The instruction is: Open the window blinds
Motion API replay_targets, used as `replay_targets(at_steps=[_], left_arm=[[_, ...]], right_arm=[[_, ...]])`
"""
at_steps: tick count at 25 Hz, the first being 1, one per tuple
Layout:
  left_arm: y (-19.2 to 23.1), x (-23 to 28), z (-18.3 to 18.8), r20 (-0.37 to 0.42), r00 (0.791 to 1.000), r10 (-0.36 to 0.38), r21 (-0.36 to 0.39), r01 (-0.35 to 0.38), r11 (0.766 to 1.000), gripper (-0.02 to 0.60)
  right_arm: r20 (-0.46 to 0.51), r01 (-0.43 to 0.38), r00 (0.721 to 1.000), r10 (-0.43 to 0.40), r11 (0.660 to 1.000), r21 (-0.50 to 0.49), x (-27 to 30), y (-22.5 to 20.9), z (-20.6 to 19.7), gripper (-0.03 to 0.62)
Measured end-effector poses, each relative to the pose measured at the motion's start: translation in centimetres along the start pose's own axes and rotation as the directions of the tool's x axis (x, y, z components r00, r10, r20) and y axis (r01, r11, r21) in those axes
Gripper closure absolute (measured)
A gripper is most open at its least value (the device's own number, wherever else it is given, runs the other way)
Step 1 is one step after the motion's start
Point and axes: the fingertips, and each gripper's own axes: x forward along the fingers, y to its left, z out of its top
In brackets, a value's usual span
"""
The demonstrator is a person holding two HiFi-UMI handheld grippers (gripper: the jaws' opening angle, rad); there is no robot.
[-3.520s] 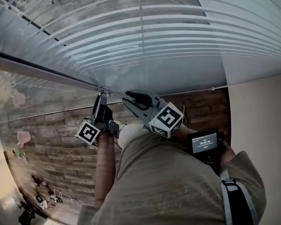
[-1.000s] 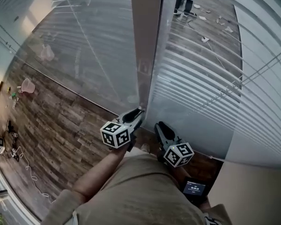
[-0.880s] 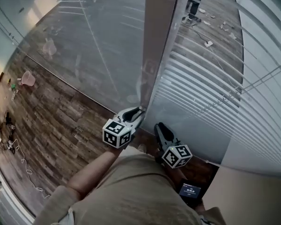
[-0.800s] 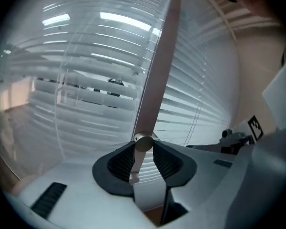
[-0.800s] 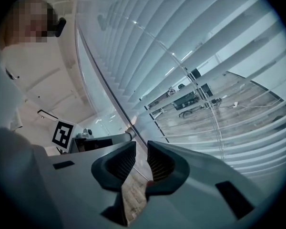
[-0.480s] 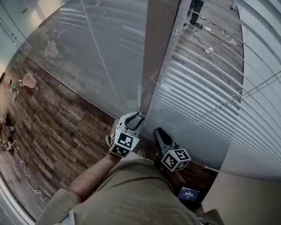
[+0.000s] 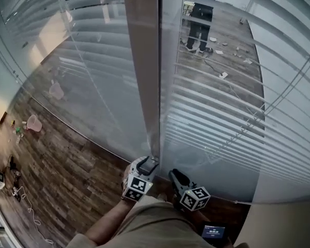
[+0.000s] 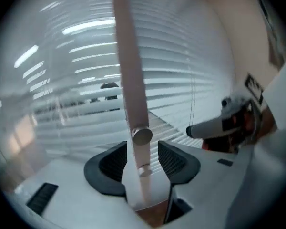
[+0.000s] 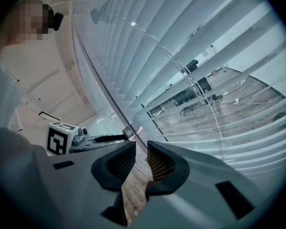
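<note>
Left fingers (image 8: 115, 163): standing wide, and they've just been opening. The tilt wand (image 8: 129, 80) stands between them with a clear gap on one side, so your left gripper (image 8: 142, 152) brackets the wand and isn't pinching it.
Right fingers (image 9: 120, 162): only a narrow slot between them and nothing in it. Your right gripper (image 9: 141, 159) hangs just beside the left one, low by the glass.
Wand: it hangs straight down in front of the glass. Its capped lower end sits right at the left fingers, just beside the edge of the blinds (image 7: 232, 112).
Doing it well: to me this looks like a regrip point. Close squarely across the wand above the cap, pads flat on it, then roll your wrist about the wand's own line. Don't drag it sideways, or it'll swing and slip out. Short twists with a fresh grip each time should beat one big crank.
Progress: floor shows between the slats, so I'd guess they're partly turned and need a few more twists.
In the way: a thin lift cord (image 9: 196, 87) runs down across the slats, apart from the wand. The right gripper is the nearest thing to bump, so keep it parked.
Around: wood floor (image 7: 57, 159) below, a small pink thing (image 7: 33, 123) off to the left, and a person's legs (image 7: 199, 19) beyond the glass. None of it is close.
</note>
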Motion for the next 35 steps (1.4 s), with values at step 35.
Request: replay_targets(at_steps=[35], left_arm=[[0.7, -0.3, 2.7, 0.018, 0.986, 0.168, 0.176, -0.169, 0.970, 0.445]], right_arm=[[0.029, 0.012, 1.000, -0.013, 1.000, 0.003, -0.5, -0.1, 0.9, 0.516]])
